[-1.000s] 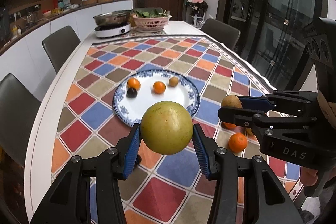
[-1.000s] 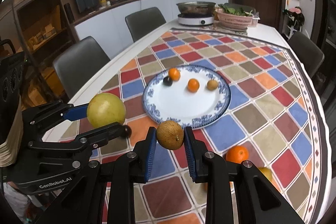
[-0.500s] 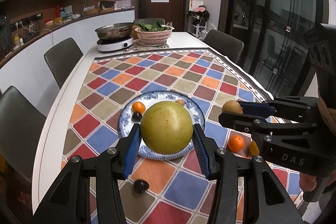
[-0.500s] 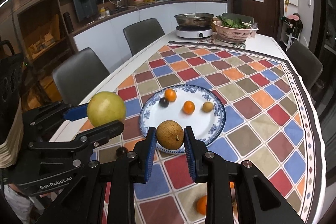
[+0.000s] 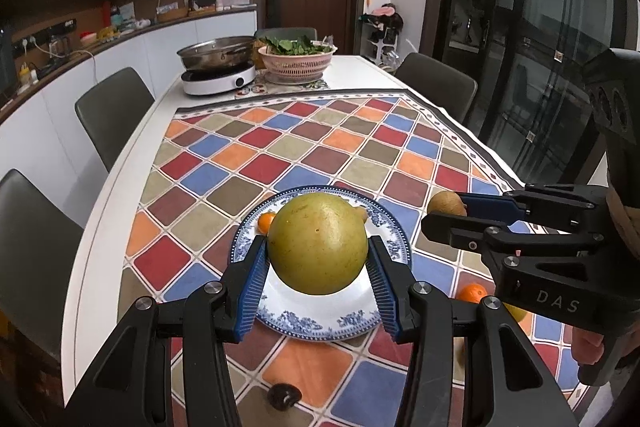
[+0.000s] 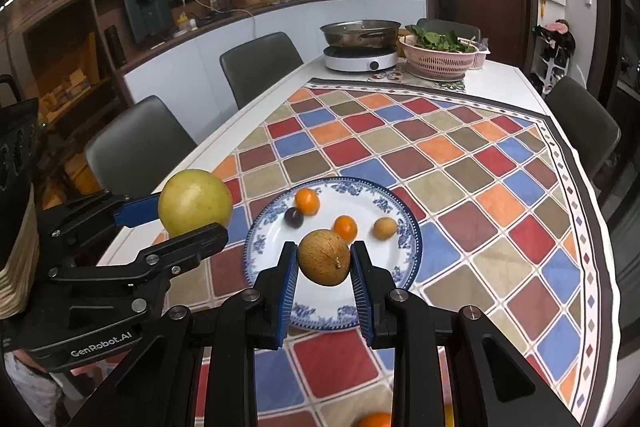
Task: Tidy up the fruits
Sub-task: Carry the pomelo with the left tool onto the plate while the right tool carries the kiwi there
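Note:
My left gripper (image 5: 317,259) is shut on a large yellow-green round fruit (image 5: 318,243), held above the blue-and-white plate (image 5: 320,319). My right gripper (image 6: 324,267) is shut on a small brown round fruit (image 6: 324,257), also above the plate (image 6: 408,223). On the plate lie two small oranges (image 6: 307,201) (image 6: 345,227), a dark plum (image 6: 293,217) and a small tan fruit (image 6: 385,227). In the left wrist view the right gripper (image 5: 444,215) shows at the right with its brown fruit (image 5: 446,203). The large fruit (image 6: 195,202) appears at the left of the right wrist view.
An orange (image 5: 472,293) and a dark plum (image 5: 285,395) lie on the chequered tablecloth (image 5: 320,143) near me. Another orange (image 6: 374,419) sits at the bottom edge. An induction cooker with a pan (image 5: 218,67) and a pink basket of greens (image 5: 298,61) stand at the far end. Chairs (image 5: 110,111) line the table.
Both grippers have drawn back from the plate and risen a little with their fruits; the plate now sits lower and nearer in both views, and a dark plum has come into sight on the cloth.

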Motion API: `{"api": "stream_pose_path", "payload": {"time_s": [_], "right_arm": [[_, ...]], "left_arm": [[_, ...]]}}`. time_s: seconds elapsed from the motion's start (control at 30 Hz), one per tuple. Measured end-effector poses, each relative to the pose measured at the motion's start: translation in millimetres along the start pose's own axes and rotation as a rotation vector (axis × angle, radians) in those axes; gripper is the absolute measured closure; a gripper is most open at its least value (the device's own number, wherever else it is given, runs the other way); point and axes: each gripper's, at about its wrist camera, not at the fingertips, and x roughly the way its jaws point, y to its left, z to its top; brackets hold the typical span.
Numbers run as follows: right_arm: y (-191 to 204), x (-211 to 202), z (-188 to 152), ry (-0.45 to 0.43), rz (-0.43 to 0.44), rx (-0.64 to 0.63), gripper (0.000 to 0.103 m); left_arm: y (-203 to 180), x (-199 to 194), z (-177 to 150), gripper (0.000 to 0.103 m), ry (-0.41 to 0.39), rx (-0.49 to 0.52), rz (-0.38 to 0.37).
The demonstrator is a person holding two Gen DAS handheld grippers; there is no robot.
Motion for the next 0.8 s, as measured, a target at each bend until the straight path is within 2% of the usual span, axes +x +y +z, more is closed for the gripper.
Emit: {"api": "stream_pose_path", "payload": {"time_s": [0.8], "right_arm": [[-37,107,22,0.207,-0.040,0.020,0.075]], "left_arm": [[32,105,14,0.055,0.179,-0.030,-0.021]]}}
